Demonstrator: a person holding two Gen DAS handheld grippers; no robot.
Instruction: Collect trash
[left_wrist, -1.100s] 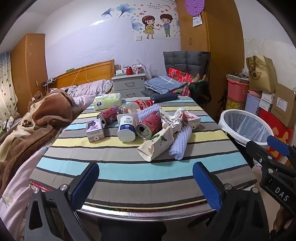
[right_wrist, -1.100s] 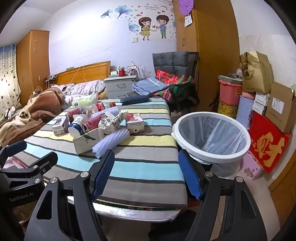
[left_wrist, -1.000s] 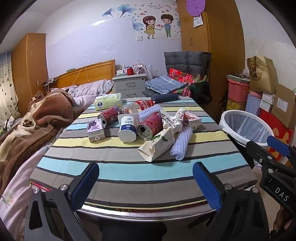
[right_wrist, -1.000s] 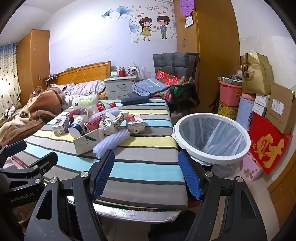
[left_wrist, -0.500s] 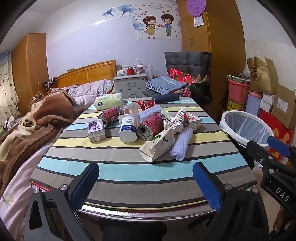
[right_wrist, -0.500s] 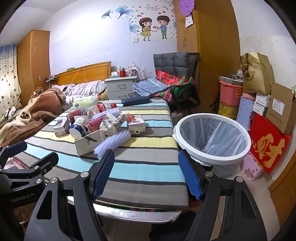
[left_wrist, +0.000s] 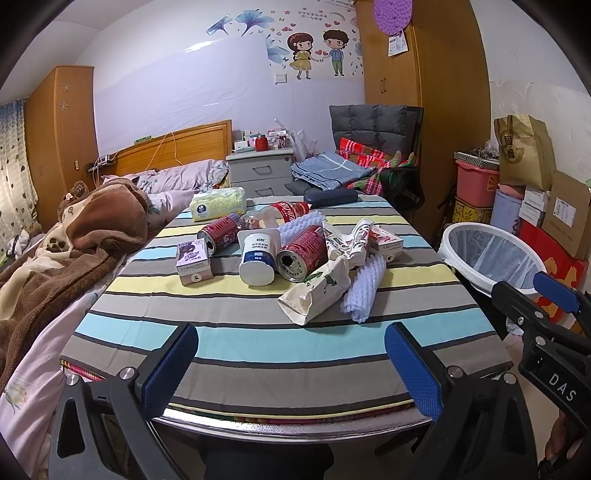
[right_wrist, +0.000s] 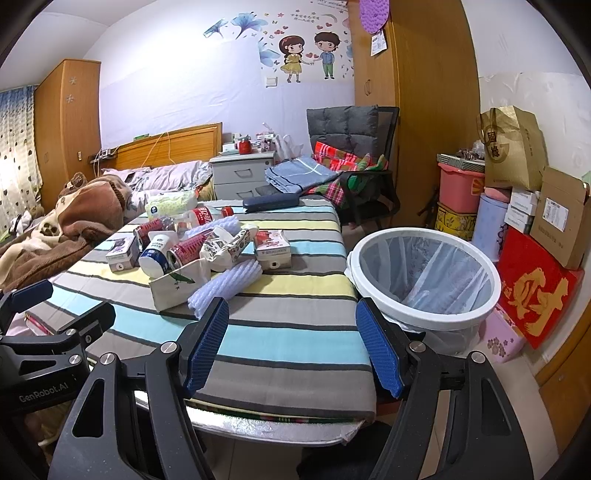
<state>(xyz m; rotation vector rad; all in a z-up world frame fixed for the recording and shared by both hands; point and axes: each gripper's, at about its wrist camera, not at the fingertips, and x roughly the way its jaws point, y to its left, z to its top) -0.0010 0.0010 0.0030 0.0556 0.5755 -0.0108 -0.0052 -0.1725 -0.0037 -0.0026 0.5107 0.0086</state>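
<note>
Striped table bare at near edge; both grippers gape, empty.

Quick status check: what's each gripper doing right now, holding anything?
Left gripper: open, holding nothing, short of the trash pile.
Right gripper: open, holding nothing, near the table's edge beside the bin.

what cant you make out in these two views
- Bin bottom, right wrist view: cut off by its rim and liner.
- Bottle, left wrist view: mostly behind the cans.
- Carton print, left wrist view: too small to read.
- Table underside, both views: hidden by the cloth.
</note>
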